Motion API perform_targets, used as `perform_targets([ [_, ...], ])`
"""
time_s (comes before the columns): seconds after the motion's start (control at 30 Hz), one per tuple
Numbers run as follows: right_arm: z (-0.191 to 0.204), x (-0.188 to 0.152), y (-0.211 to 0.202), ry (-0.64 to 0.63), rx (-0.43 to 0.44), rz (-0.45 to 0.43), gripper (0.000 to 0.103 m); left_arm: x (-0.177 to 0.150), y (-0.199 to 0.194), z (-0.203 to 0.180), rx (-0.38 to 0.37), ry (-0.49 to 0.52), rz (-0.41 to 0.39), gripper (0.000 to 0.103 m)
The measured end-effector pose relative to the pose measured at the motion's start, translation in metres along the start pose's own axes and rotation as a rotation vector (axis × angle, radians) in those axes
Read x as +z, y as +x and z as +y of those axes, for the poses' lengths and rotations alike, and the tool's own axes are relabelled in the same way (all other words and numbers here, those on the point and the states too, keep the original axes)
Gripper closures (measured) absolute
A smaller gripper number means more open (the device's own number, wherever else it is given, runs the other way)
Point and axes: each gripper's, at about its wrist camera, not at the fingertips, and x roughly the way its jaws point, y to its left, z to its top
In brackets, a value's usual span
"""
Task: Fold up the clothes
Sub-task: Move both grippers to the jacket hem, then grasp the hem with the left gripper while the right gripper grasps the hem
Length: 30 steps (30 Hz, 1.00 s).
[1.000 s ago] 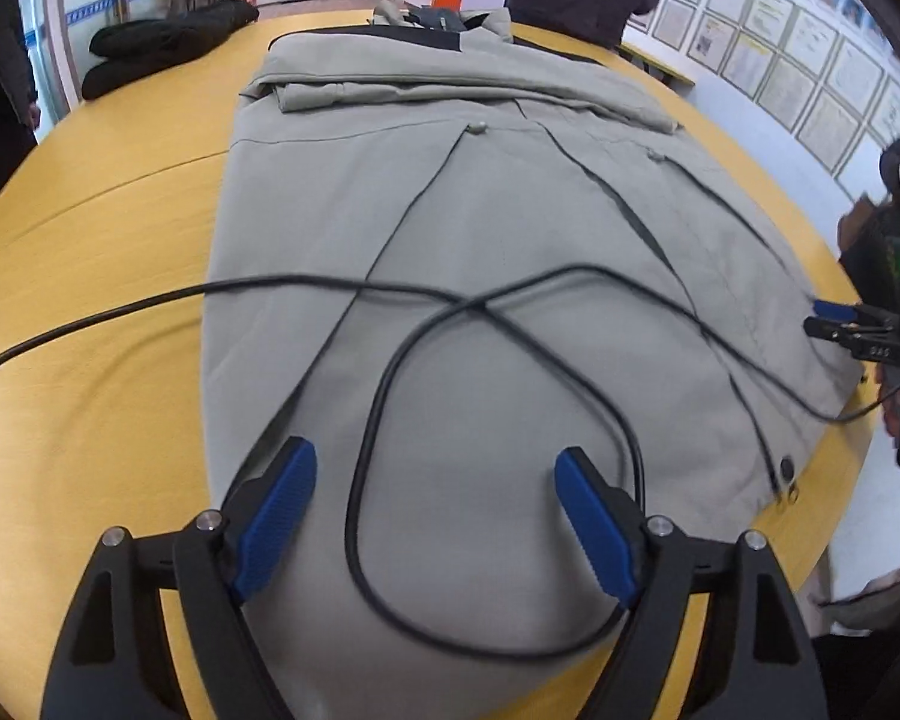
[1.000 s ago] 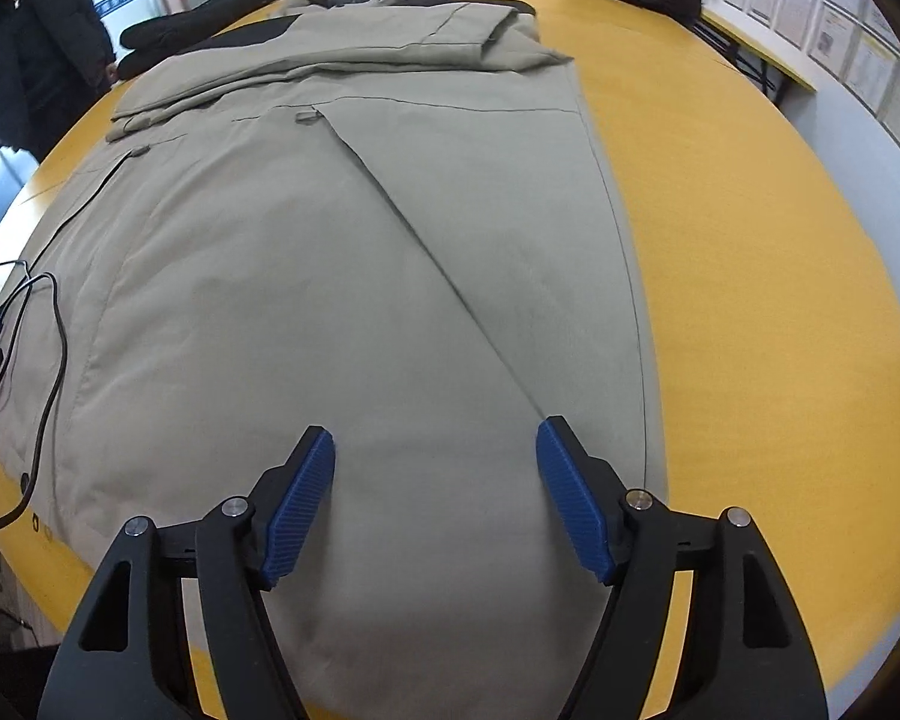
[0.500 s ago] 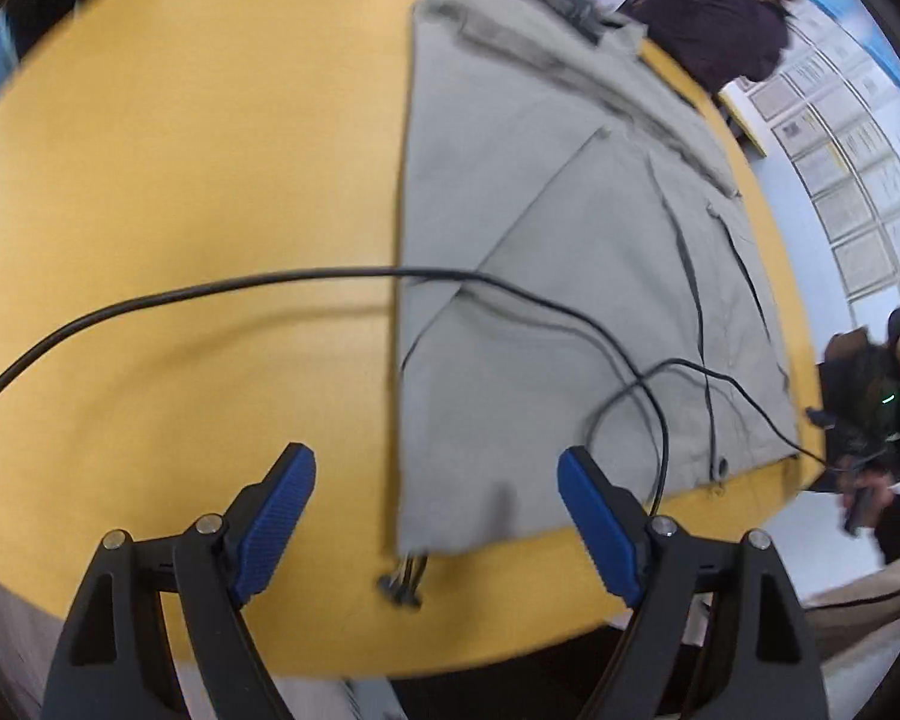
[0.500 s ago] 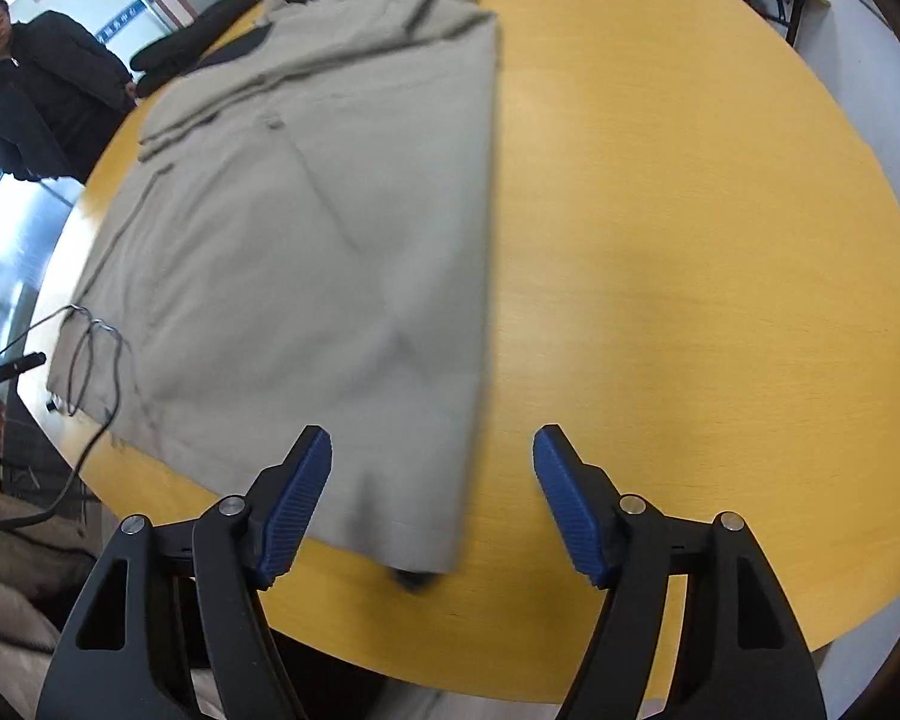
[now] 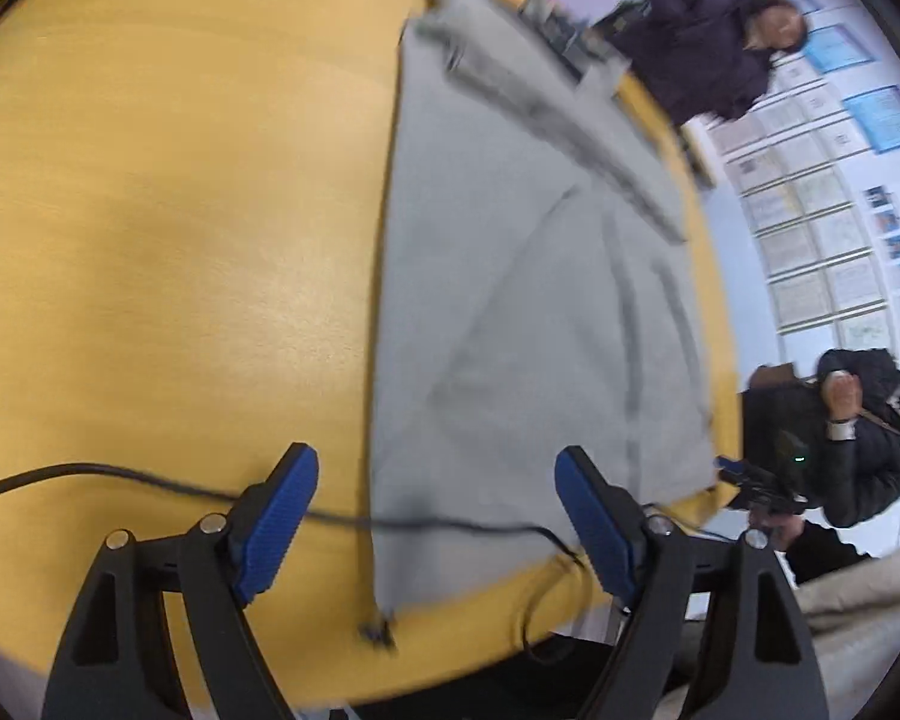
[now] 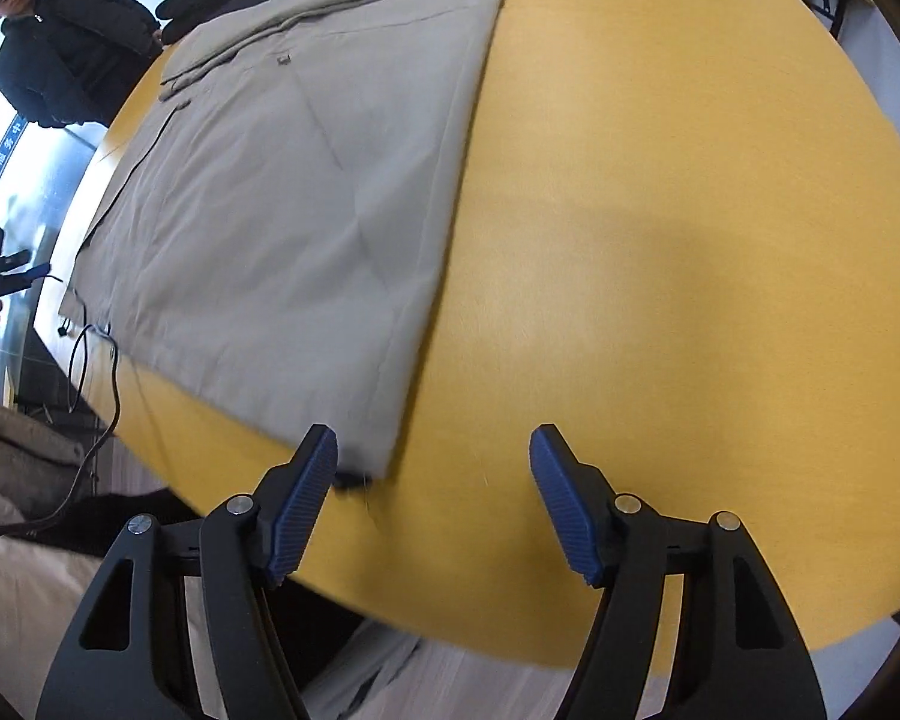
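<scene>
The coat (image 6: 306, 180) lies flat on the yellow table (image 6: 690, 210), its near hem at the table's edge, with the left gripper (image 5: 435, 519) and right gripper (image 6: 432, 498) both spread wide and empty above its near corners. A black cable (image 5: 450, 521) crosses the hem between the left fingers, so a pinch there could catch it with the cloth, or drag the hem off the edge. The left view is blurred, and the far collar end is hard to read.
</scene>
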Motion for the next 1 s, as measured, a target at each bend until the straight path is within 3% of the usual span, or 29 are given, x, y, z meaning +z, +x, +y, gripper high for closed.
perform_targets([
  [0.1, 0.001, 0.009, 0.006, 0.003, 0.006, -0.052, 0.036, 0.004, 0.015, -0.017, -0.007, 0.089, -0.009, 0.017],
  [0.27, 0.008, 0.011, 0.012, -0.011, 0.001, -0.098, 0.037, -0.007, 0.026, -0.032, -0.010, 0.097, 0.031, 0.015],
  [0.33, 0.013, 0.012, 0.014, -0.024, -0.008, -0.094, 0.049, -0.014, 0.026, -0.031, -0.022, 0.067, 0.045, 0.015],
  [0.37, 0.017, 0.012, 0.014, -0.029, -0.010, -0.091, 0.064, -0.017, 0.025, -0.029, -0.026, 0.047, 0.047, 0.016],
  [0.4, 0.021, 0.013, 0.014, -0.035, -0.012, -0.088, 0.071, -0.019, 0.024, -0.028, -0.028, 0.030, 0.046, 0.018],
  [0.53, 0.023, 0.019, 0.017, -0.012, 0.017, -0.078, 0.084, -0.009, 0.019, -0.014, -0.032, -0.061, 0.063, 0.032],
  [0.6, 0.022, 0.022, 0.018, -0.008, 0.032, -0.060, 0.091, -0.005, 0.019, -0.006, -0.015, -0.100, 0.099, 0.062],
  [0.63, 0.021, 0.023, 0.019, -0.007, 0.037, -0.054, 0.093, -0.004, 0.022, -0.003, -0.001, -0.115, 0.114, 0.088],
  [0.67, 0.021, 0.024, 0.019, -0.004, 0.041, -0.050, 0.096, -0.003, 0.024, -0.001, 0.008, -0.128, 0.124, 0.092],
  [0.83, 0.024, 0.026, 0.019, 0.031, 0.052, -0.055, 0.101, -0.005, 0.026, 0.000, 0.026, -0.141, 0.164, 0.097],
  [1.0, 0.035, 0.017, -0.004, 0.034, 0.129, -0.036, 0.101, -0.038, 0.009, 0.006, 0.025, -0.184, 0.209, 0.100],
])
